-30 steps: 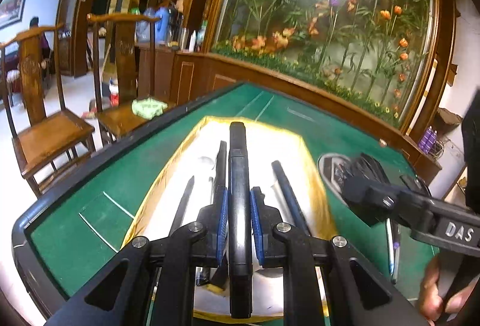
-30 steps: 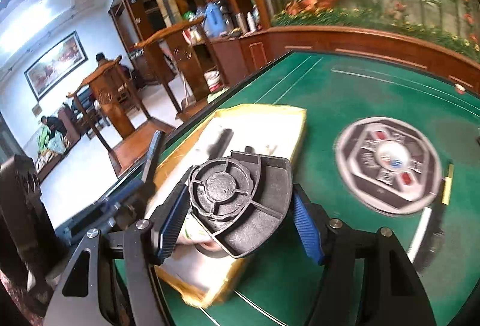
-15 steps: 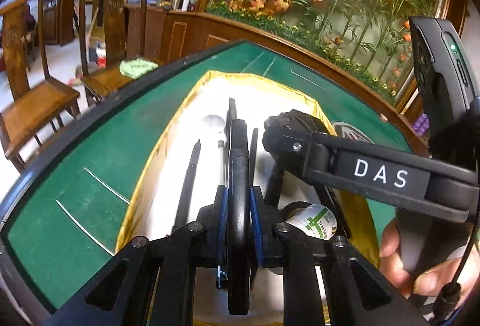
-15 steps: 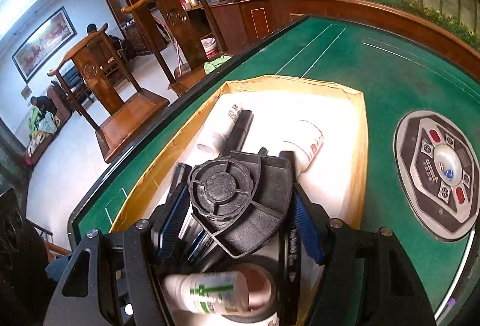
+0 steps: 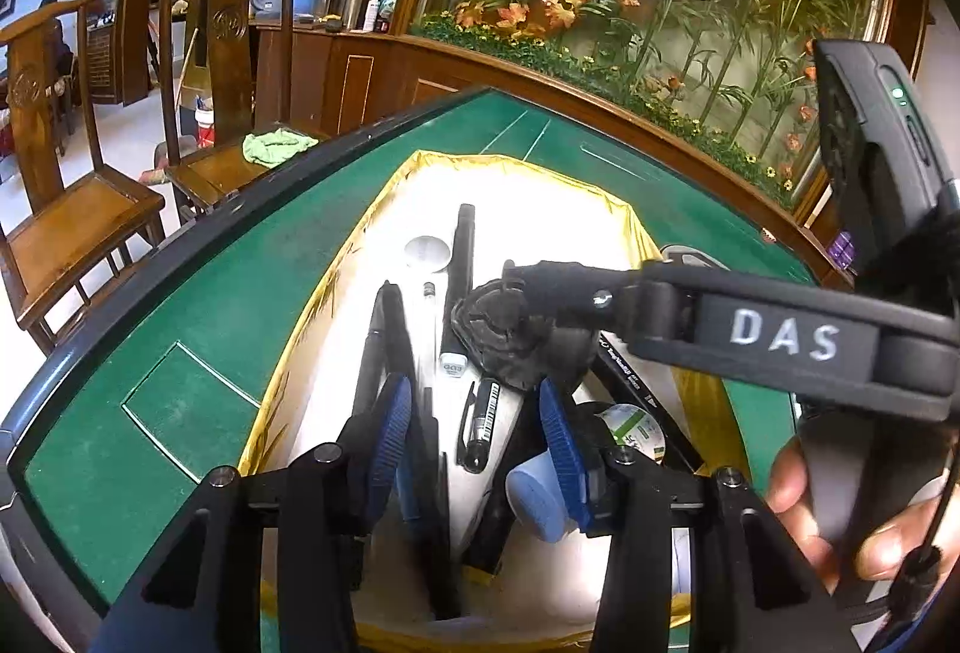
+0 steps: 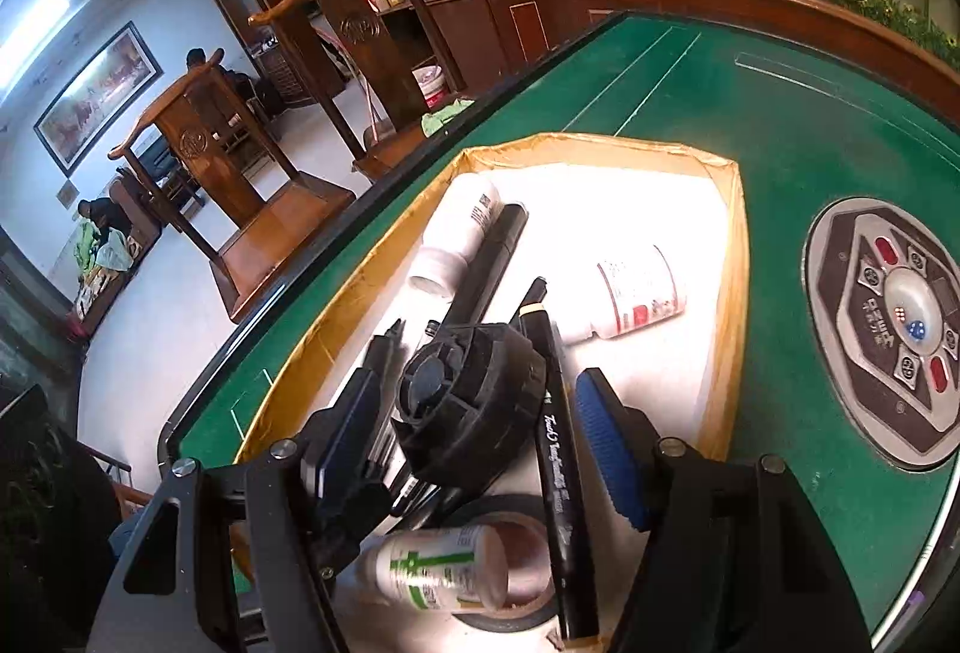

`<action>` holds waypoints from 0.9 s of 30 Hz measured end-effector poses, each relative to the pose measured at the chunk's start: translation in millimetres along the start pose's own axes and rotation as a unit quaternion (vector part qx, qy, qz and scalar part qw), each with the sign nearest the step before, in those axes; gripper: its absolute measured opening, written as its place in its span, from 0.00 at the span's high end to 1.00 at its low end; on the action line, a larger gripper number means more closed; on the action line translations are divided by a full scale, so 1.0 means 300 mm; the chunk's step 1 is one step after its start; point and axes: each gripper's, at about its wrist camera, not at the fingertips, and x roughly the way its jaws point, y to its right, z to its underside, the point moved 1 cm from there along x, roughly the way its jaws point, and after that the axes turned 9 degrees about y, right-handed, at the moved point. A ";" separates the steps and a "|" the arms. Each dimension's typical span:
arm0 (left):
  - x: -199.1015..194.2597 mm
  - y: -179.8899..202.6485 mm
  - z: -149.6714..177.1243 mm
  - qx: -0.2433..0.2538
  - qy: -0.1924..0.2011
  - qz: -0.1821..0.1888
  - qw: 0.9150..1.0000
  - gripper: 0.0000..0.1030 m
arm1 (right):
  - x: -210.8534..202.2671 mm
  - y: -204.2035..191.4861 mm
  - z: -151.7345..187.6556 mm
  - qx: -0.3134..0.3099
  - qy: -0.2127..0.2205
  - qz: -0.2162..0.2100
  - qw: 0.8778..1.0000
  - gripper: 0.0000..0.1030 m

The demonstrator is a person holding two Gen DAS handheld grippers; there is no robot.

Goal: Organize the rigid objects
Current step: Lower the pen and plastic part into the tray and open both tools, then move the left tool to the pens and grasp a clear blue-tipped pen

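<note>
a green table carries a shallow box with yellow walls and a white floor, near the table's left edge. two wooden chairs stand on the floor past that edge

in the left wrist view, the left gripper hangs over the near end of the box with its blue pads wide apart and nothing between them. below it lie a long black pen near the left wall, a black marker on the white floor, and a blue cap just beside the right pad. a black tube points to the far wall, with a white bottle just beside it on its left

the right gripper is over the same end of the box. its pads are apart too. the black round reel sits between them on top of the other things, near the left pad and apart from the right one. i cannot tell if the left pad touches it

to the right of the reel a black marker with white writing runs along the box. under the gripper a green and white bottle lies across a tape roll. a white bottle with a red label lies on its side near the right wall

a round grey dice panel sits in the table, to the right of the box
</note>
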 end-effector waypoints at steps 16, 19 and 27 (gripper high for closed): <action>-0.126 0.239 -0.021 0.077 0.042 0.034 0.996 0.54 | -0.390 0.284 0.092 0.065 0.079 -0.010 0.995 0.35; -0.142 0.318 -0.010 0.098 0.039 0.047 0.993 0.54 | -0.482 0.393 0.125 0.075 0.092 0.006 0.993 0.35; -0.079 0.617 0.087 0.166 -0.026 0.118 0.979 0.54 | -0.638 0.703 0.247 0.133 0.120 0.063 0.982 0.39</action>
